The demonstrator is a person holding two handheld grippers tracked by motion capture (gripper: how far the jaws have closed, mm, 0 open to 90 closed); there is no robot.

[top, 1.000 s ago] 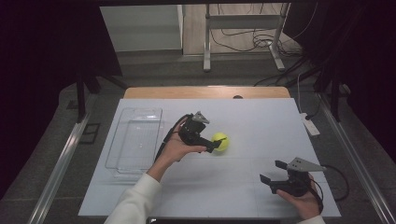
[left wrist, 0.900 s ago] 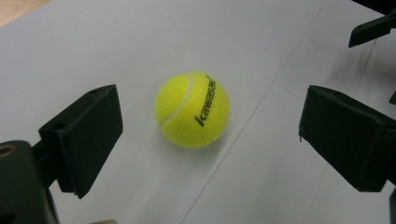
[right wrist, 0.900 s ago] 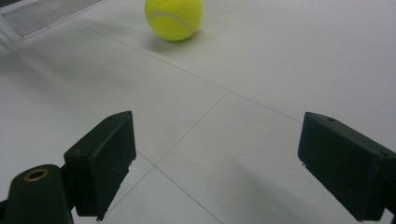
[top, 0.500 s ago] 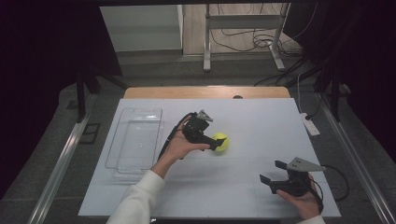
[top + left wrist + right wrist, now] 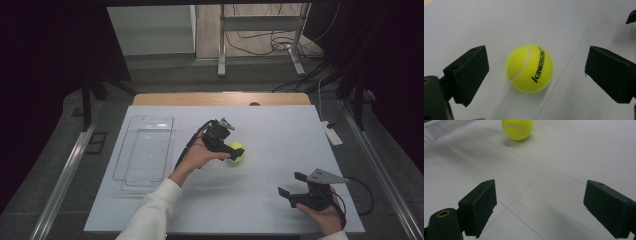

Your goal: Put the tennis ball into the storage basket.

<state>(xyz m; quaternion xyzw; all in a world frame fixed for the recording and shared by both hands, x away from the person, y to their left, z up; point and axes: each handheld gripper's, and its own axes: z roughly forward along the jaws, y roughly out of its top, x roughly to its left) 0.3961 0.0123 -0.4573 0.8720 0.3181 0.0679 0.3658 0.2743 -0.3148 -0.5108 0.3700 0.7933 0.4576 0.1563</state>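
1. The white table (image 5: 260, 200) is seen bearing a clear tray (image 5: 145, 150) at its left.
2. The left gripper (image 5: 536, 72) is held over the tennis ball (image 5: 529, 68), jaws just opening, spread wide, ball between, untouched.
3. The right gripper (image 5: 539, 207) is held apart, well off.

The table (image 5: 280, 130) is the one bright patch in the high view, evenly lit from above, while everything around it sinks into near black, the floor beyond it a murky grey. That view is soft and a little grainy. In the left gripper view the ball (image 5: 529, 68) is sharp, lettering crisp, with a faint soft shadow on the table just below and beside it; the dark jaws either side of it are slightly blurred. In the right gripper view the ball (image 5: 517, 129) sits sharp, with a gentle shadow to its left. No glare on the table, only a mild sheen.
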